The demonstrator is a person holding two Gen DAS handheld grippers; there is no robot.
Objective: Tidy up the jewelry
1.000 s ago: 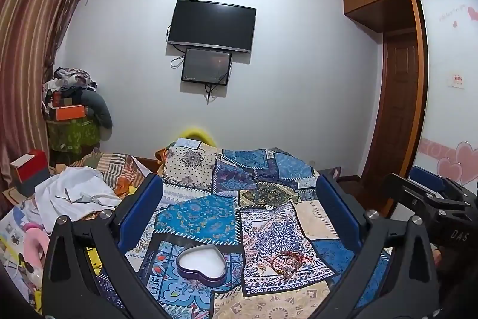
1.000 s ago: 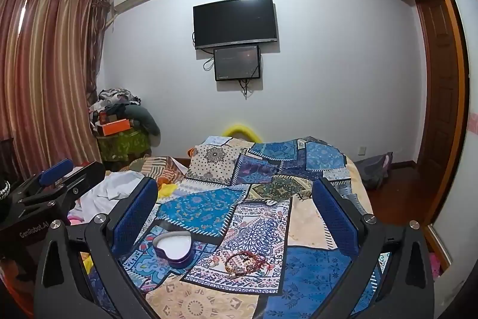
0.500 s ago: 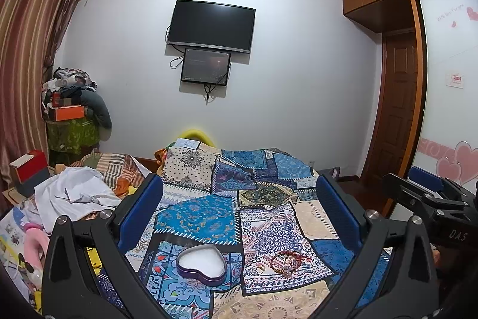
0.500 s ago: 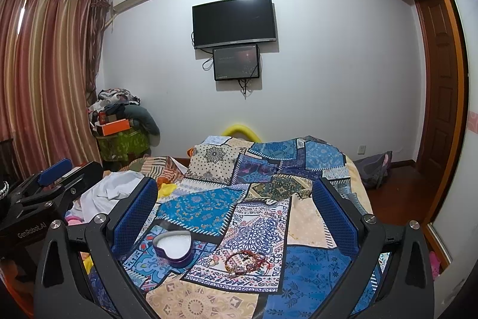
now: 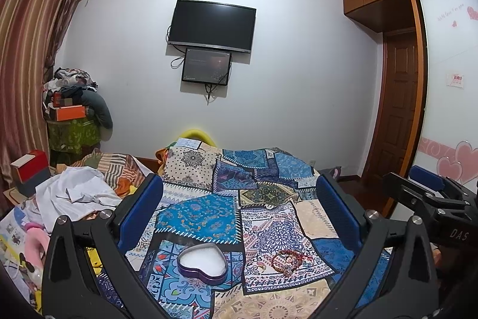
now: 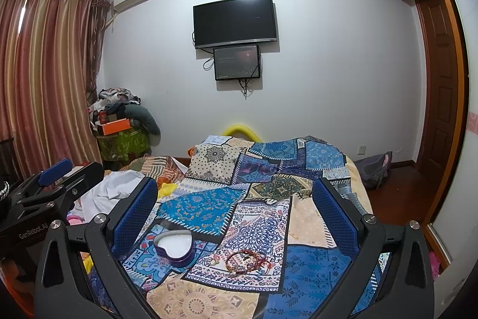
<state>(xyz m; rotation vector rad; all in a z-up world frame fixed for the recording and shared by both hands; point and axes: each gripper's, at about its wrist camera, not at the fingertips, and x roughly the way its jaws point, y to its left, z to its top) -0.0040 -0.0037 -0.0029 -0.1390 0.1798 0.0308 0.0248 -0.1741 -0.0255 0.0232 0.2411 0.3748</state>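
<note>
A purple heart-shaped box (image 5: 202,261) (image 6: 175,247) with a white lining lies open on the patchwork bedspread (image 5: 215,211) (image 6: 301,262). To its right sits a small heap of red and beaded bracelets (image 5: 287,258) (image 6: 244,259). My left gripper (image 5: 240,214) hovers above the bed, open, with nothing between its blue pads. My right gripper (image 6: 234,210) is likewise open and empty, held above the same spot. Each gripper also shows at the edge of the other's view.
Crumpled white cloth (image 5: 71,196), striped fabric and toys lie at the bed's left side. A stack of boxes and clothes (image 5: 71,109) fills the far left corner. A wall TV (image 5: 212,26) hangs ahead; a wooden door (image 5: 394,109) and wardrobe stand right.
Nothing on the bed has moved. Both grippers stay open and nearly still, with only a slight drift of view.
</note>
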